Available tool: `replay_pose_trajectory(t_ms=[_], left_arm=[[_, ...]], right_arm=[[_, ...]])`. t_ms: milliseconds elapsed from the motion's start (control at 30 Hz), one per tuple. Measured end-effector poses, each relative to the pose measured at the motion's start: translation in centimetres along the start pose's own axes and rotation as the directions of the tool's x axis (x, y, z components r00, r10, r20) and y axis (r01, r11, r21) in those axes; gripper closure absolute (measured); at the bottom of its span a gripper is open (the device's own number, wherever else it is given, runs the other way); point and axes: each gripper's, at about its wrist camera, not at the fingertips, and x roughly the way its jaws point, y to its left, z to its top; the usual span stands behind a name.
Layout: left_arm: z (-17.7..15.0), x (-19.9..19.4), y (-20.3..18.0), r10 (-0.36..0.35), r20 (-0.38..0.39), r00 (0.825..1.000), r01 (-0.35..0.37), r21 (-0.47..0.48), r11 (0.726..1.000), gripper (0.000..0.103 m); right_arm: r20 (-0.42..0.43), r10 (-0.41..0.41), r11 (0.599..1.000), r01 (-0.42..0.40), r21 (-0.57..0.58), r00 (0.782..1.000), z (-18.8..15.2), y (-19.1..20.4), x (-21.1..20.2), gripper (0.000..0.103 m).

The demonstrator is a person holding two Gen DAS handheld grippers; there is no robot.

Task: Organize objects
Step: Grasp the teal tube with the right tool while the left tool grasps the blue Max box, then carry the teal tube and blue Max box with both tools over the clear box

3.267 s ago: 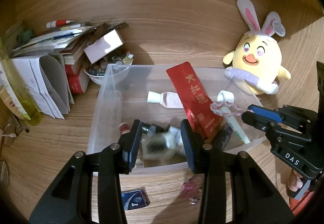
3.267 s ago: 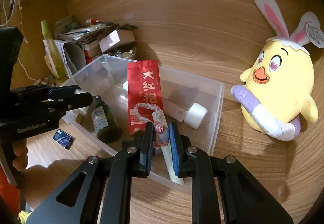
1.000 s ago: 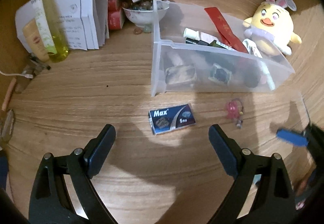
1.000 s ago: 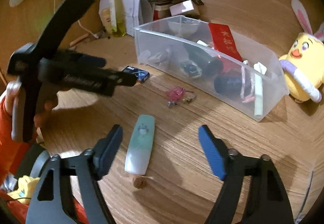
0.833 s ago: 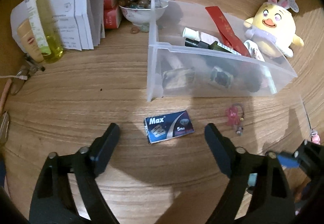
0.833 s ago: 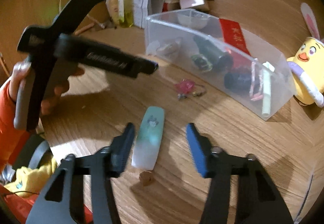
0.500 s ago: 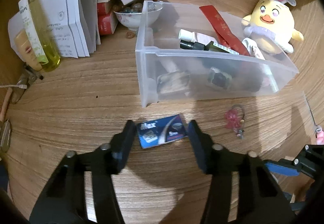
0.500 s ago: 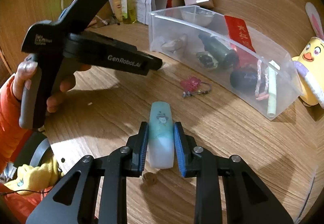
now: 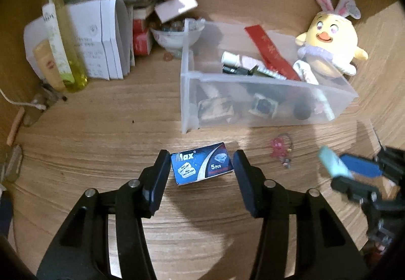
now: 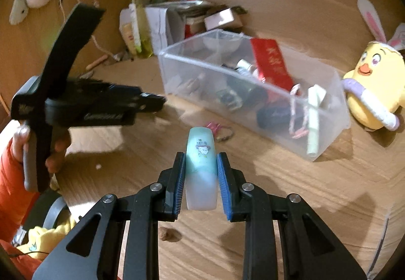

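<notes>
Fingers (image 10: 199,173) around forward-pointing case (image 10: 201,168)

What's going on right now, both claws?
Right gripper shut on mint tube, lifted. Left gripper open around blue box on table. Bin ahead; pink keychain loose beside it.

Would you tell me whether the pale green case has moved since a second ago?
Yes: the right gripper has lifted the pale green case off the table.

Two hand-held grippers are in view: the left hand-held gripper (image 9: 201,168) and the right hand-held gripper (image 10: 201,170). There is one clear plastic bin (image 9: 268,113), one blue box (image 9: 201,163) and one pale green tube (image 10: 201,166). One plush chick (image 9: 329,52) sits at two o'clock, and one pink keychain (image 9: 279,151) lies on the tabletop (image 9: 101,133).
</notes>
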Motion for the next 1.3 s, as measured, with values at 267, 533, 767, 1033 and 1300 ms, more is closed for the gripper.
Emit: replay_pose_trajectory(t_ms=[267,533,767,1033,1300], left_arm=[[0.6,-3.2,-1.3,-0.005,0.093,0.996,0.003,0.023,1.0,0.052],[1.8,-5.7,-2.5,-0.018,0.179,0.984,0.012,0.036,0.999,0.052],[3.1,-6.9,-3.1,-0.027,0.233,0.972,0.02,0.035,0.999,0.052],[4.7,-7.6,-3.7,-0.046,0.279,0.959,0.036,0.039,0.999,0.052],[6.5,-7.5,-4.2,-0.062,0.308,0.95,0.049,0.05,0.998,0.052]], right_arm=[[0.061,-0.049,0.998,0.047,0.036,0.997,1.2,-1.8,-1.7,0.08],[0.126,-0.088,0.994,0.08,0.07,0.988,2.7,-3.7,-3.7,0.08],[0.17,-0.114,0.991,0.101,0.083,0.979,4.4,-4.8,-4.5,0.08],[0.208,-0.131,0.989,0.112,0.099,0.969,6.4,-6.1,-4.8,0.08],[0.228,-0.153,0.985,0.129,0.119,0.962,8.4,-7.8,-4.5,0.08]])
